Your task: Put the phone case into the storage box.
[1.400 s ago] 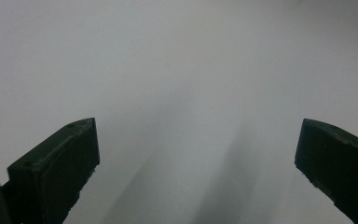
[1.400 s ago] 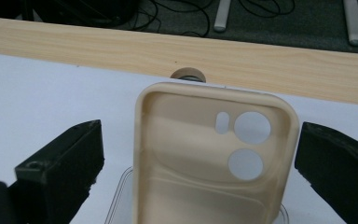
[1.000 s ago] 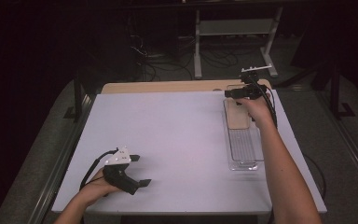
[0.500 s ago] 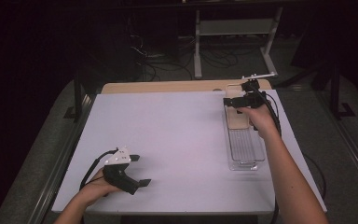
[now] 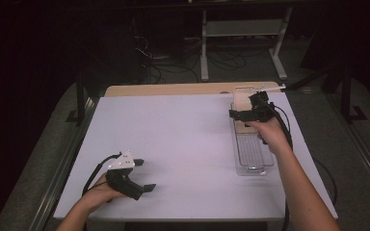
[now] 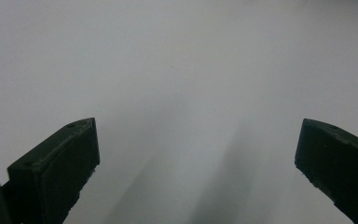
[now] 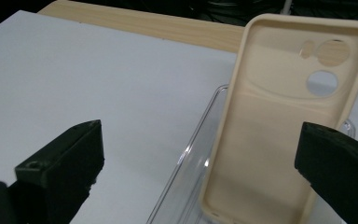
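A beige phone case [image 7: 284, 121] leans with its hollow side toward me in the far end of a long clear tray [image 7: 186, 158]. In the high view the case [image 5: 241, 102] sits at the tray's [image 5: 251, 156] far end, on the table's right side. My right gripper [image 5: 244, 106] hovers over that end, open, its jaws [image 7: 203, 137] spread wide on either side of the case without touching it. My left gripper [image 5: 144, 174] rests low at the front left of the white table, open, with bare white surface between its jaws [image 6: 198, 135].
The white table top [image 5: 183, 144] ends in a wooden strip [image 5: 173, 89] at the far side. Behind it on the dark floor are cables and a metal stand [image 5: 241, 29]. A black cable [image 5: 96, 171] loops from the left gripper.
My right gripper has come a little nearer and lower over the tray's far end and turned slightly. The left gripper has stayed where it was.
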